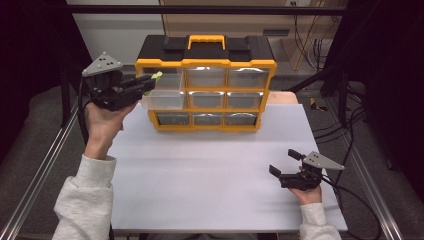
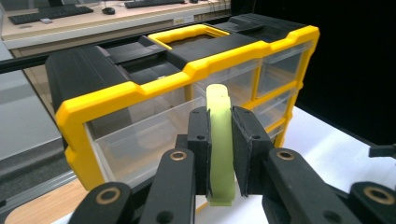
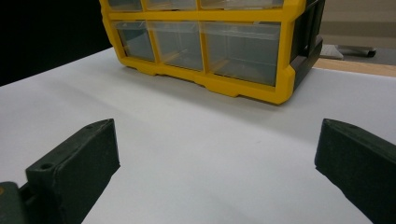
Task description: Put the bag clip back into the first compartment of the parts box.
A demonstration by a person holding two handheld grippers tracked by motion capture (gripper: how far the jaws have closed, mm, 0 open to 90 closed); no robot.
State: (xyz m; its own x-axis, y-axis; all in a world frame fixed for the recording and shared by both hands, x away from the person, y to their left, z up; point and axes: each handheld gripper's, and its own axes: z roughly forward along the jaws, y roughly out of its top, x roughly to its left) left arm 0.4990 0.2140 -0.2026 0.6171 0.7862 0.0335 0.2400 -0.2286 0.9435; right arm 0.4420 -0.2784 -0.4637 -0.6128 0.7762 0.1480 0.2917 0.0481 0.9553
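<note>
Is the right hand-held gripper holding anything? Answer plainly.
No, the right hand-held gripper has its jaws spread wide apart with bare white table between them.

Entry: things hidden or cut off.

1. Pale green piece (image 2: 220, 140) between the jaws of my left gripper (image 2: 219, 154): its flanks are covered by the jaw pads, so its full shape cannot be told. In the high view it is a small green speck (image 1: 156, 76), too small to identify.
2. Yellow and black drawer organizer (image 3: 205, 42): its upper rows are cut off by the top edge of my right gripper view.
3. Drawer contents: blurred behind the clear fronts; cannot tell.
4. My right gripper (image 3: 215, 158): both jaws are cropped by the bottom and side edges.
5. My left sleeve (image 1: 85, 200): runs off the bottom edge.
</note>
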